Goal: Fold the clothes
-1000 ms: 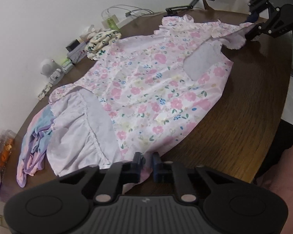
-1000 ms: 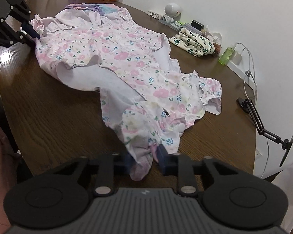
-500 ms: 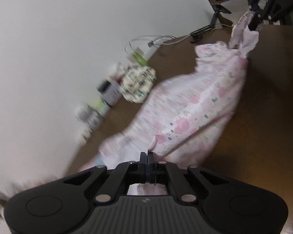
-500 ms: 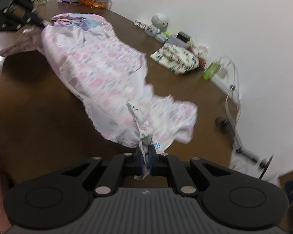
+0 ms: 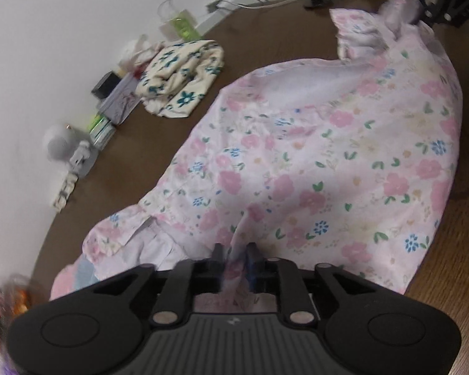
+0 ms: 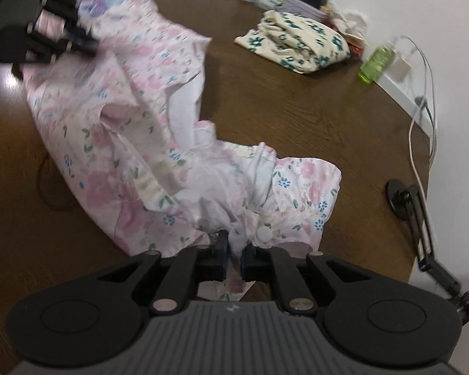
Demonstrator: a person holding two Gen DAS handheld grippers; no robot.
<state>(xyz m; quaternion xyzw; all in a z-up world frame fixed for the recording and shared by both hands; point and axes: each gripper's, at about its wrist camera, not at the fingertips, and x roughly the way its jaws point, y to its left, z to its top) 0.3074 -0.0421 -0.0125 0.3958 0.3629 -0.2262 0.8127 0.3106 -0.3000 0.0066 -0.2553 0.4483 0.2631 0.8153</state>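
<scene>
A pink floral dress (image 5: 328,172) lies folded over in a heap on the brown wooden table (image 5: 453,265). My left gripper (image 5: 235,251) is at the dress's near hem, its jaws opening, with a fold of cloth loose between them. My right gripper (image 6: 234,248) is at the crumpled collar end of the dress (image 6: 125,109), its jaws also opening, with a bunch of fabric between them. In the right wrist view, the left gripper (image 6: 78,39) shows at the dress's far end. The right gripper (image 5: 422,9) appears blurred at the top right of the left wrist view.
A folded cream garment with teal flowers (image 6: 297,43) sits near the wall, beside boxes and a green bottle (image 6: 375,62). A white round gadget (image 5: 59,147) stands at the table's edge. A cable (image 6: 422,109) and a black clamp arm (image 6: 416,212) lie on the right. A pastel garment (image 5: 81,272) peeks out under the dress.
Both grippers shut on the dress's near edge and carried it across toward the wall, folding the spread dress over. Now both pairs of jaws stand wider apart than half a second ago.
</scene>
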